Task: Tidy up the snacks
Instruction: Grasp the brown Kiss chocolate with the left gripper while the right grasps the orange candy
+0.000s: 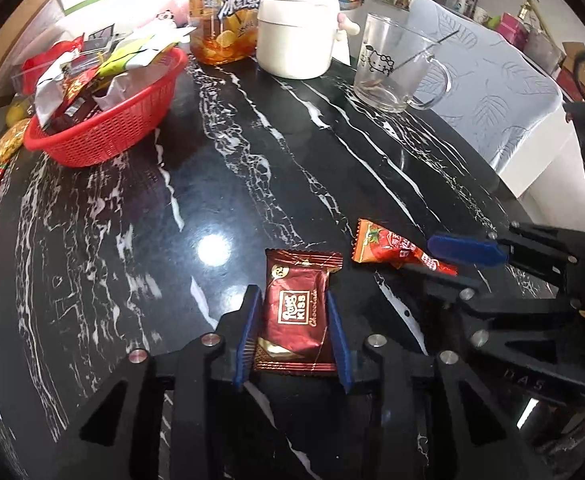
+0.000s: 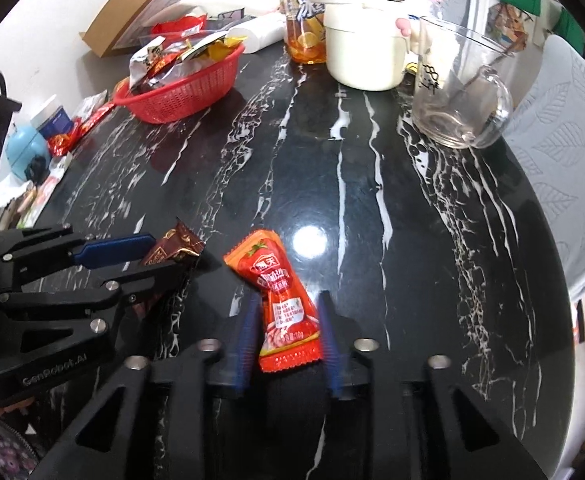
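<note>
On black marble table (image 1: pixel 252 168): left gripper (image 1: pixel 292 336) clamped on chocolate (image 1: pixel 294 320), right gripper (image 2: pixel 288 336) clamped on ketchup packet (image 2: pixel 280 300); red basket (image 1: pixel 124 120) already part-filled, both await drop-off.

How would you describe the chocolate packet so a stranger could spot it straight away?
On the black marble table, look at the near edge, far from the red basket. The chocolate packet lies flat between the left gripper fingers. It is dark maroon with gold lettering, unlike the bright orange sauce packet beside it.
</note>
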`<act>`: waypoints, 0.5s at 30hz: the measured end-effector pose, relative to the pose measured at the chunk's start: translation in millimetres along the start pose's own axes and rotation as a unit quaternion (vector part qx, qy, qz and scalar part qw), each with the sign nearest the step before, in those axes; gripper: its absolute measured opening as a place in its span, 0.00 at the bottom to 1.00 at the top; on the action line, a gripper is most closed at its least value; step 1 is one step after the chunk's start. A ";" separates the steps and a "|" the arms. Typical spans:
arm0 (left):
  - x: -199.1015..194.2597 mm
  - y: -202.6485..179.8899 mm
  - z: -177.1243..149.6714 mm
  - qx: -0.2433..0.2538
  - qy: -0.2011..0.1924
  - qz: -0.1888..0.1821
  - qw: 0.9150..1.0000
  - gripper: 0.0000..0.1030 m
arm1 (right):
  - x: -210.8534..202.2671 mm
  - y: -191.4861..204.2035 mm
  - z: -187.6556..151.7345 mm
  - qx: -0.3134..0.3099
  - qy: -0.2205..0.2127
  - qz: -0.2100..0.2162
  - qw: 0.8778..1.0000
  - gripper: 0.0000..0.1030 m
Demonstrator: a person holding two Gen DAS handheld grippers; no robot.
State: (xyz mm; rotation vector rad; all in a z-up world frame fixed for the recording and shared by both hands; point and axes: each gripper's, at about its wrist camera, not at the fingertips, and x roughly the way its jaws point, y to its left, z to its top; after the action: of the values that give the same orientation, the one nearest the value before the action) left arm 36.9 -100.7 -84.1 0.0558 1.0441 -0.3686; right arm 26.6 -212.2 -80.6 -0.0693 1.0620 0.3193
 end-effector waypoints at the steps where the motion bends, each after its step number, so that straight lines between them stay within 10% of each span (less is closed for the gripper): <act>1: 0.4 0.9 0.5 -0.003 0.000 0.001 1.000 0.33 | 1.5 1.2 2.1 -0.004 0.001 0.000 1.000 0.43; 15: 0.1 7.1 2.9 0.019 0.006 -0.005 1.000 0.33 | 12.5 19.2 10.3 -0.078 0.003 -0.015 0.997 0.42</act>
State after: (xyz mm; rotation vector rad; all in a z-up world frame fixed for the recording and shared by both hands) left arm 41.7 -94.7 -83.7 0.0863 1.0496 -0.3971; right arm 35.3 -189.0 -84.5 -0.2262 1.0401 0.3737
